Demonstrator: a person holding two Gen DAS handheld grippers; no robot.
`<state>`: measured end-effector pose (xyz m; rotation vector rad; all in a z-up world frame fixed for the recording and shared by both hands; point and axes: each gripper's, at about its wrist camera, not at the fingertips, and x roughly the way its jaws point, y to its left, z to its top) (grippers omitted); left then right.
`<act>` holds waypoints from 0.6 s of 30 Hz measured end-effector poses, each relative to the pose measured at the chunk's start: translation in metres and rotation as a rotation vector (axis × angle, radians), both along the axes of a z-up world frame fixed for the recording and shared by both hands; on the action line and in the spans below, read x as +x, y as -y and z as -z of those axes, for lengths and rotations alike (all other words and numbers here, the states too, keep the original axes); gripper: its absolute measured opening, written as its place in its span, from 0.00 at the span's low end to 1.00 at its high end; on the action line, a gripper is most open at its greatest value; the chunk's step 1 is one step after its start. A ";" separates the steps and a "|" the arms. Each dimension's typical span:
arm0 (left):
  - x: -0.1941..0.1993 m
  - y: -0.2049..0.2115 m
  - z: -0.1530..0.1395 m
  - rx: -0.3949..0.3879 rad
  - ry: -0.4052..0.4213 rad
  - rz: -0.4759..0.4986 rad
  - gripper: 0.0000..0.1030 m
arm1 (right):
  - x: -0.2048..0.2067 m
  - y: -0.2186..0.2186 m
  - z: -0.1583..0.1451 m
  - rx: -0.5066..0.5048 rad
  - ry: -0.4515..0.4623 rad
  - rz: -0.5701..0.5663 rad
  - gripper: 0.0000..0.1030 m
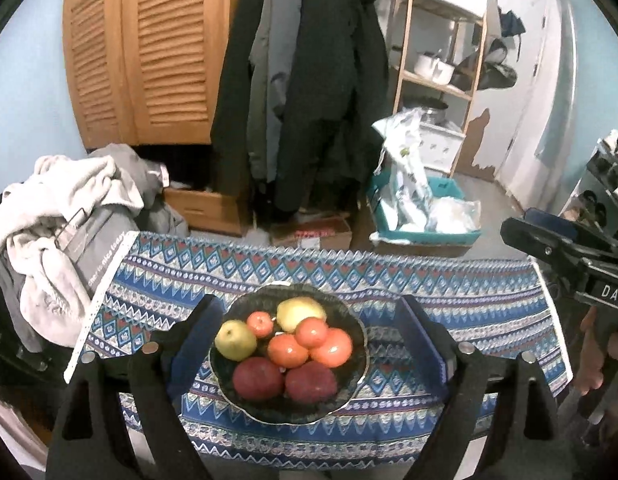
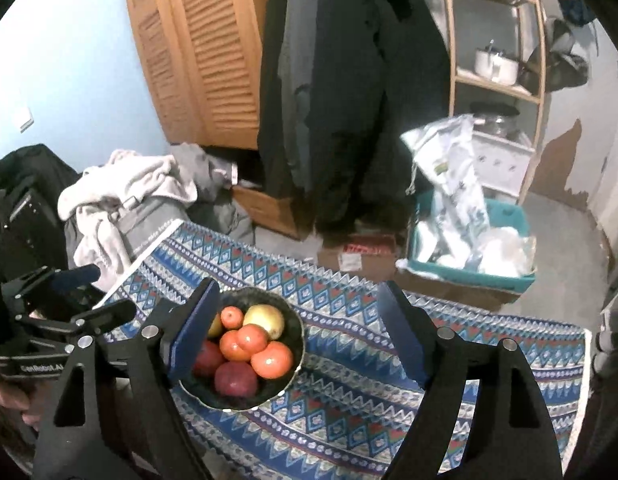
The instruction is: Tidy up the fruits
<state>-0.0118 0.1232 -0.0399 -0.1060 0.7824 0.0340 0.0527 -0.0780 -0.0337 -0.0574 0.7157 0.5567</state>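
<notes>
Hanging spread and empty, the left gripper (image 1: pixel 309 328) frames the fruit-heaped bowl (image 1: pixel 357 384) straight ahead between its fingers; the right gripper (image 2: pixel 297 332), equally unclenched, has it ahead-left. Nudging one round orange (image 1: pixel 331 346) could, I judge, roll neighbours off the pile onto the cloth (image 1: pixel 469 312).

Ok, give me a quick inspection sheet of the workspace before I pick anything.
Surface: patterned blue tablecloth covering the table.
Job's things: dark bowl holding two red apples, four orange fruits and two yellow-green fruits.
Clutter: nothing seen on the cloth.
Grippers: left gripper open, the bowl between its fingers in view; right gripper open, empty.
Cables: nothing seen.
Surroundings: laundry pile, hanging coats, wooden shelf, teal bin.
</notes>
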 end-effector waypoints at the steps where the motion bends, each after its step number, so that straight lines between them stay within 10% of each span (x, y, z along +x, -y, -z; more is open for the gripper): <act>1: -0.003 0.002 -0.005 0.000 0.014 0.002 0.89 | -0.003 0.004 -0.004 0.002 0.012 0.007 0.78; 18: -0.022 0.026 -0.049 0.028 0.156 -0.010 0.99 | -0.029 0.062 -0.042 0.008 0.168 0.104 0.79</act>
